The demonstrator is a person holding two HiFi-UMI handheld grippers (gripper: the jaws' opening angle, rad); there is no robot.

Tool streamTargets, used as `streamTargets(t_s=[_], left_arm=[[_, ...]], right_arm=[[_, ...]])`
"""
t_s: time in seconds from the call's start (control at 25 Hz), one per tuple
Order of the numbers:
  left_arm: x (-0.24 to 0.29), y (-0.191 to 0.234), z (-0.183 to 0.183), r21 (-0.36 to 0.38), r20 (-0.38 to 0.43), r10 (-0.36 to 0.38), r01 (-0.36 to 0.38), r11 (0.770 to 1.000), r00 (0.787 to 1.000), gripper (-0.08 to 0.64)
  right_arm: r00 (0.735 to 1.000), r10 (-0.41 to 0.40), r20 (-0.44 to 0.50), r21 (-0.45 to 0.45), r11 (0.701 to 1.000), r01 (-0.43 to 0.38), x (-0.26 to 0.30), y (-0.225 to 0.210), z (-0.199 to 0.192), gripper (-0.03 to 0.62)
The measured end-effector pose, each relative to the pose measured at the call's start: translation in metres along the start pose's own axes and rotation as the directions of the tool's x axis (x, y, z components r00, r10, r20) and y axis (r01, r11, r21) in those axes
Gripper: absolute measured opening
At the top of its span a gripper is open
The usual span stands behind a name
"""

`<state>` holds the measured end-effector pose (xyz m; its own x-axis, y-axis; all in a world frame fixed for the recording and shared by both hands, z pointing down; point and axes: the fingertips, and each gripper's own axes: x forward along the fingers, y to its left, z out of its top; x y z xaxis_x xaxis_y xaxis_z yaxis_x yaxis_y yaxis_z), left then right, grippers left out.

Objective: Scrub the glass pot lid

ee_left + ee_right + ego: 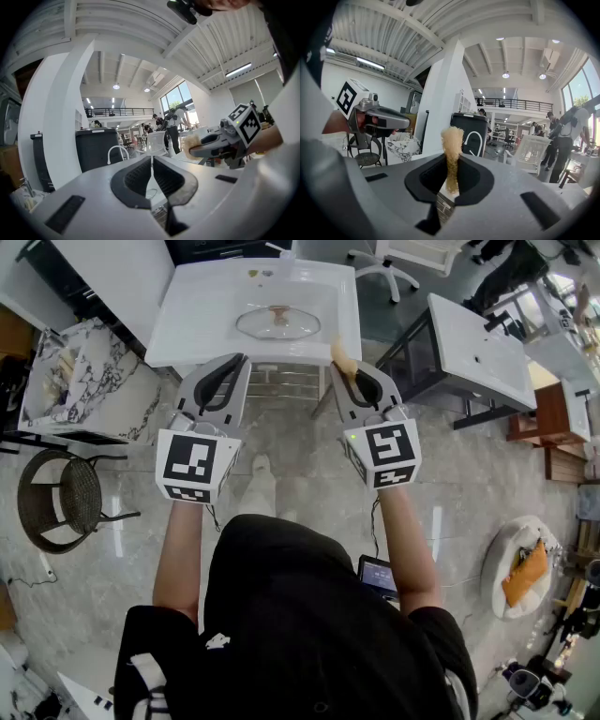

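Glass pot lid (pixel 277 322) lies flat in bowl of white basin (pixel 187 329), brownish knob at centre. Left tool (pixel 152 161): jaws together, nothing between them, held just short of basin front edge. Right tool (pixel 451 165): clamped on tan scrub sponge (pixel 452 140), which stands upright out of jaws, tip near basin front-right corner. Tools side by side, both well clear of lid.

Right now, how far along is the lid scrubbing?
Done: the right gripper is shut on a tan sponge. In hand: both grippers are held short of the sink; the left gripper is shut and empty. Left: all the scrubbing, as the glass pot lid lies untouched in the basin.
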<state>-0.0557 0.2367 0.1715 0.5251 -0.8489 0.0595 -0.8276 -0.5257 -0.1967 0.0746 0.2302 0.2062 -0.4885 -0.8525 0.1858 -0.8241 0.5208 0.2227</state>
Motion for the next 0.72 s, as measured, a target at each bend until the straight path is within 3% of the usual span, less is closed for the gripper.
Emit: streamTargets(t_s=[0.72], left_arm=[[0.04, 0.014, -0.015, -0.051, -0.025, -0.043, 0.041, 0.998, 0.999, 0.014]], right_arm=[[1.0, 0.017, -0.016, 0.008, 1.0, -0.017, 0.038, -0.011, -0.008, 0.015]])
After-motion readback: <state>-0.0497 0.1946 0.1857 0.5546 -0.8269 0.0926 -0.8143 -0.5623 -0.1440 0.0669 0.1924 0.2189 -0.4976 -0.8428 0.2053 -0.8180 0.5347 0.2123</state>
